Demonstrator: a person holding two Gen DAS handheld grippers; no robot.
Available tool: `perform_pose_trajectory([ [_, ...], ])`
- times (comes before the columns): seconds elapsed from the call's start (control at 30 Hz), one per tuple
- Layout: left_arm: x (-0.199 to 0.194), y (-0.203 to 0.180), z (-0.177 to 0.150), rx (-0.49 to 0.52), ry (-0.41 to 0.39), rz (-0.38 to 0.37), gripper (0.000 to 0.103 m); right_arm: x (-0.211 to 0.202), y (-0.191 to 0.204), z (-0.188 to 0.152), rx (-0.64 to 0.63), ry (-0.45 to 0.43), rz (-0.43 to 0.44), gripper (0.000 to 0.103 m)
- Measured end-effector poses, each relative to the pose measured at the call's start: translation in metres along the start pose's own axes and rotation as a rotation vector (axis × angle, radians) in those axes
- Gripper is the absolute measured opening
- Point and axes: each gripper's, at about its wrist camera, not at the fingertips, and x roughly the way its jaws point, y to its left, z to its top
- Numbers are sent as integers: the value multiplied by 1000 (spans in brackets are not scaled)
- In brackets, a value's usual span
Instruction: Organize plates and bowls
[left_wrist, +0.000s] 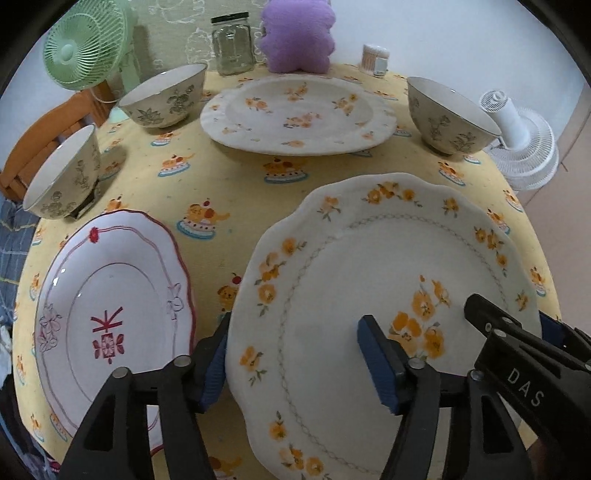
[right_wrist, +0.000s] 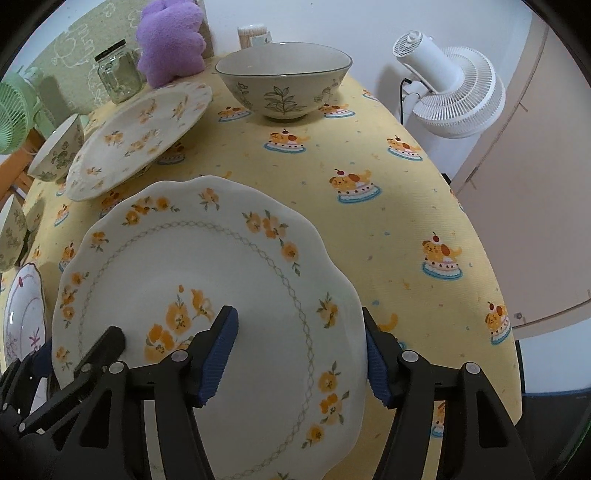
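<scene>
A white plate with orange flowers (left_wrist: 369, 295) (right_wrist: 207, 295) lies at the near side of the table. My left gripper (left_wrist: 295, 363) is open, one finger outside the plate's left rim, the other over its inside. My right gripper (right_wrist: 301, 354) is open and straddles the plate's right rim the same way. A red-trimmed plate (left_wrist: 110, 306) (right_wrist: 22, 314) lies to the left. A second orange-flower plate (left_wrist: 295, 114) (right_wrist: 140, 136) lies at the back. Three leaf-patterned bowls stand around it: back left (left_wrist: 166, 98), far left (left_wrist: 64, 173), back right (left_wrist: 450, 114) (right_wrist: 282, 83).
The table has a yellow cloth (left_wrist: 221, 184) with cartoon prints. A glass jar (left_wrist: 232, 44), a purple plush (left_wrist: 295, 35) and a toothpick holder (left_wrist: 375, 59) stand at the back edge. A green fan (left_wrist: 83, 46) is at the back left, a white fan (right_wrist: 450, 96) beside the table's right.
</scene>
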Motion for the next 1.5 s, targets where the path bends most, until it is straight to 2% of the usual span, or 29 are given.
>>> perform_pose_trajectory([
  [0.07, -3, -1, -1, 13, -1, -10, 75, -5, -2, 0, 12, -24, -2, 68],
  [0.17, -13, -5, -2, 47, -28, -27, 86, -17, 2, 1, 2, -79, -3, 82],
  [0.2, -17, -7, -2, 59, -43, -27, 91, -21, 4, 1, 0, -93, 0, 84],
  [0.27, -22, -7, -2, 69, -58, -28, 93, -27, 8, 0, -6, -100, 2, 84],
  [0.7, -69, 18, 9, 108, -144, -90, 94, -82, 32, -7, 31, -195, -7, 84],
  [0.93, -84, 36, 29, 181, -208, -90, 94, -105, 56, 1, 33, -238, -30, 84],
  [1.2, -84, 59, 69, 109, -239, -51, 94, -109, 81, 43, 25, -277, -6, 84],
  [1.5, -45, 67, 118, 11, -227, 38, 94, -75, 104, 100, -19, -254, 70, 84],
])
